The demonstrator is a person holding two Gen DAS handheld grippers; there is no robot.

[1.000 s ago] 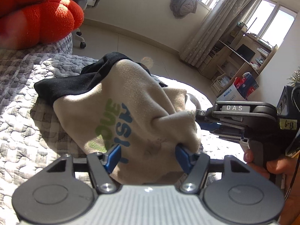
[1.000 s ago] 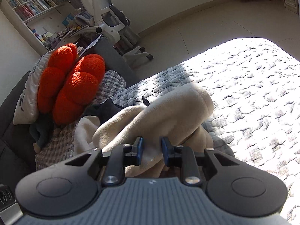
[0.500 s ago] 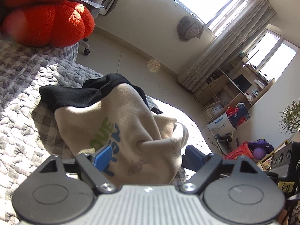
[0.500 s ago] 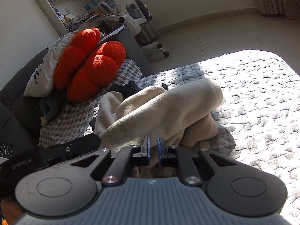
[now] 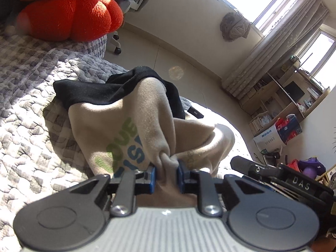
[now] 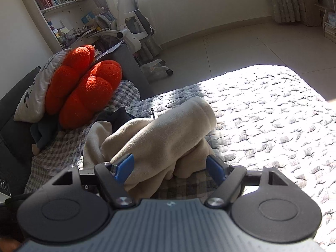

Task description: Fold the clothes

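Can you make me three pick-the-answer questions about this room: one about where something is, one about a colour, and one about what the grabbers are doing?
1. Where does the beige sweatshirt lie?
A. on the floor
B. on the grey quilted cover
C. on the white chair

2. What colour is the puffy cushion?
A. orange-red
B. green
C. yellow

3. What is the left gripper doing?
A. standing wide open over the quilt
B. holding a book
C. pinching a fold of the sweatshirt

Answers:
1. B: the right wrist view shows the sweatshirt bunched on the quilted cover.
2. A: the cushion is bright orange-red in both views.
3. C: its blue pads have just closed and press a beige fold between them, while the right gripper has just opened, its pads standing apart on either side of the cloth.
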